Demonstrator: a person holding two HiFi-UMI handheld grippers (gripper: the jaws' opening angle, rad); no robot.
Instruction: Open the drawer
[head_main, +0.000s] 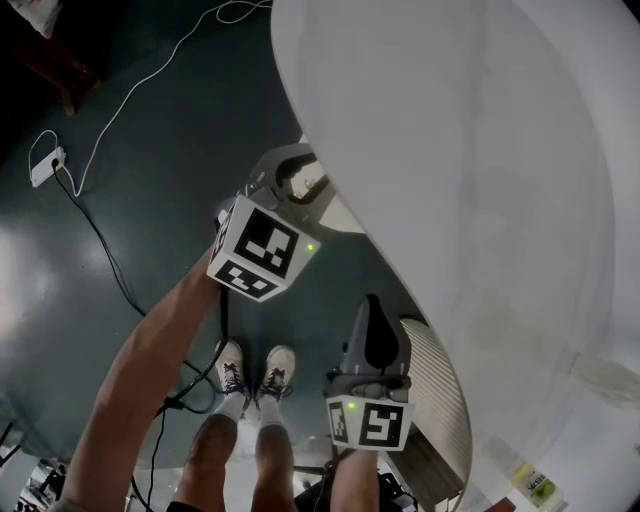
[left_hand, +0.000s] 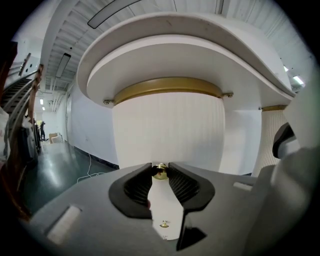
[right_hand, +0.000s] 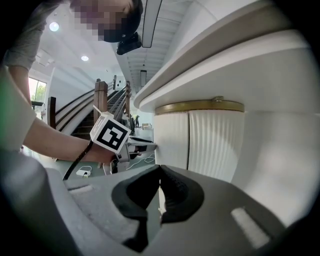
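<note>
A small brass knob (left_hand: 160, 171) sticks out of a white ribbed curved drawer front (left_hand: 167, 130), under a brass band (left_hand: 167, 87) and the white table top (head_main: 470, 150). My left gripper (left_hand: 160, 168) has its two black fingertips pinched on that knob. In the head view the left gripper (head_main: 297, 185) reaches in under the table's edge. In the right gripper view the left gripper (right_hand: 142, 145) touches the ribbed front (right_hand: 172, 140). My right gripper (right_hand: 160, 169) hangs lower and nearer to me, tips together with nothing between them; in the head view the right gripper (head_main: 373, 310) is beside a ribbed pedestal (head_main: 440, 380).
A white cable and power strip (head_main: 47, 165) lie on the dark green floor at the left. The person's shoes (head_main: 255, 375) stand below the grippers. A second ribbed pedestal (left_hand: 272, 135) stands at the right. A staircase (right_hand: 100, 107) is in the background.
</note>
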